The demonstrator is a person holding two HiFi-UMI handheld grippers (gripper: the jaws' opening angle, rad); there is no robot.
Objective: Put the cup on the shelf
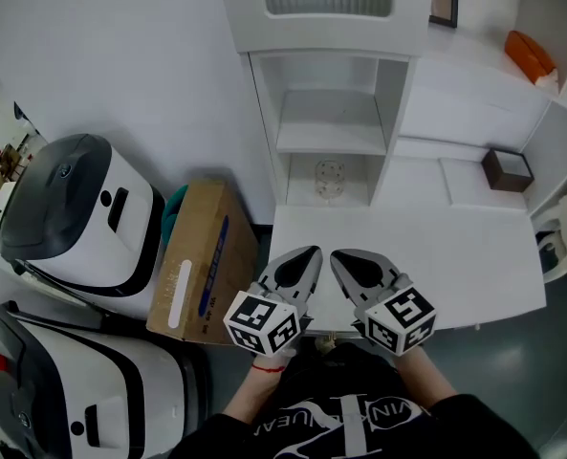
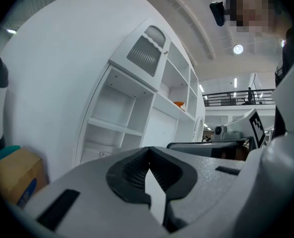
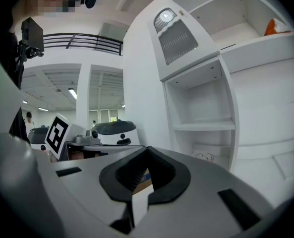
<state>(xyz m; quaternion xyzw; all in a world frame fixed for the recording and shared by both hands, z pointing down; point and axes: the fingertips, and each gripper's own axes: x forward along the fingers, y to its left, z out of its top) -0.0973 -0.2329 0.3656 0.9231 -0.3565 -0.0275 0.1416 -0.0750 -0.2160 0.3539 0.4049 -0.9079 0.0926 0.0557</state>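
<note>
Lettering on the black shirt (image 1: 359, 419) is only partly legible. The left gripper (image 1: 312, 253) and right gripper (image 1: 340, 256) are held at the table's (image 1: 455, 256) near edge, fingers closed on nothing. The clear cup (image 1: 329, 180) is seen in the shelf's (image 1: 331, 137) lowest compartment, plainest in the head view.

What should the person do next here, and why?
Probably reach the right gripper forward toward the clear cup, opening its jaws. It and the left gripper sit shut and empty at the near edge of the table, while the cup stands far back in the lowest cubby.
</note>
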